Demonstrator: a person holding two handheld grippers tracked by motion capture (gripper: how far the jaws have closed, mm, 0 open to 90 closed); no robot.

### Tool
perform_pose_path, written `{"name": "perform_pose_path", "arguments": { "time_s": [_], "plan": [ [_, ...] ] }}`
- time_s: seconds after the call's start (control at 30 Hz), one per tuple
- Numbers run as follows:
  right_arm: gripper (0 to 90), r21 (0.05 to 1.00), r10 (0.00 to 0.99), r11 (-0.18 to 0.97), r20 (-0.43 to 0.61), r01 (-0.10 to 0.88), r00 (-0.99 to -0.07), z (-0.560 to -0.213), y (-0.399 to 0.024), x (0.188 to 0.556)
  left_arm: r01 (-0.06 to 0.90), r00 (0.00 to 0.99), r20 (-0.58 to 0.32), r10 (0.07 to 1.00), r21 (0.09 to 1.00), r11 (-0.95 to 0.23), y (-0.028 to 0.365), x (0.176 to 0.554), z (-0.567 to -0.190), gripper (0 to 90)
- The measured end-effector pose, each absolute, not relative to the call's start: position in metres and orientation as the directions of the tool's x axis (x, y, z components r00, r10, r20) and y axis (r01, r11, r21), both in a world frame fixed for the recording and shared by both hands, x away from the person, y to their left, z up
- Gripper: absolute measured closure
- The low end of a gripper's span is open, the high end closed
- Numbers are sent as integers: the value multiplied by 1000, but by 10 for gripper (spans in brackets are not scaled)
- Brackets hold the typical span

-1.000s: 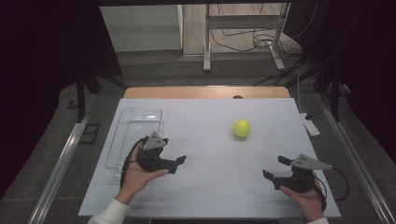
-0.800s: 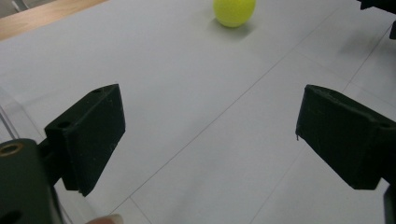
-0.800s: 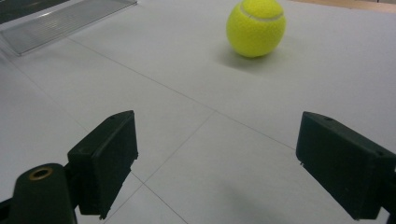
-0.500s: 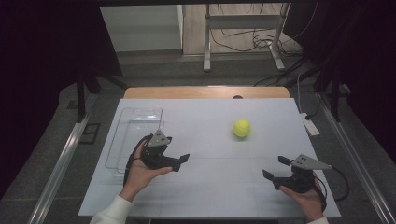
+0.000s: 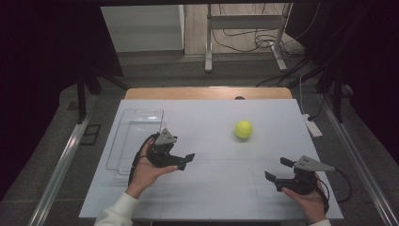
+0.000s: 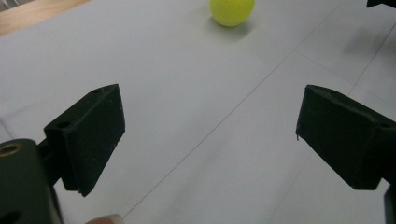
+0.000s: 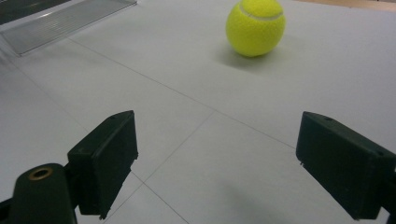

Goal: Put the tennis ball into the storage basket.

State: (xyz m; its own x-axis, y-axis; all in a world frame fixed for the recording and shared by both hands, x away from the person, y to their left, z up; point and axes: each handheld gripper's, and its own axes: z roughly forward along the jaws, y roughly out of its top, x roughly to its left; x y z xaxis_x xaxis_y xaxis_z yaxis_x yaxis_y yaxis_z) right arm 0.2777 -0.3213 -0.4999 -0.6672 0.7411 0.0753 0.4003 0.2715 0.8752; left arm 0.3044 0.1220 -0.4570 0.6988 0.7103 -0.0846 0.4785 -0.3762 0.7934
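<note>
Fingers of both my grippers stand spread wide, nothing between them. Since a second ago my left gripper (image 5: 181, 161) has crept a little toward the table's middle and the tennis ball (image 5: 243, 129), jaws as wide as before; my right gripper (image 5: 277, 171) has kept its place near the front right edge. White table (image 5: 211, 193), faint grid lines. Clear plastic tray (image 5: 136, 127) lies at the left side, just beside my left hand. Ball: yellow-green, fuzzy, pale seam curving across its top (image 7: 255, 26), resting on the tabletop right of centre, well apart from both grippers.
</note>
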Motion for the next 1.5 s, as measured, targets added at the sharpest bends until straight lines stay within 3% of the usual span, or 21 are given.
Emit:
{"name": "perform_pose_path", "arguments": {
  "time_s": [1.5],
  "plan": [
    [131, 879, 729, 259, 94, 400, -678, -502, -320, 281, 524, 693, -107, 713, 754, -397, 90, 346, -460, 81]
  ]
}}
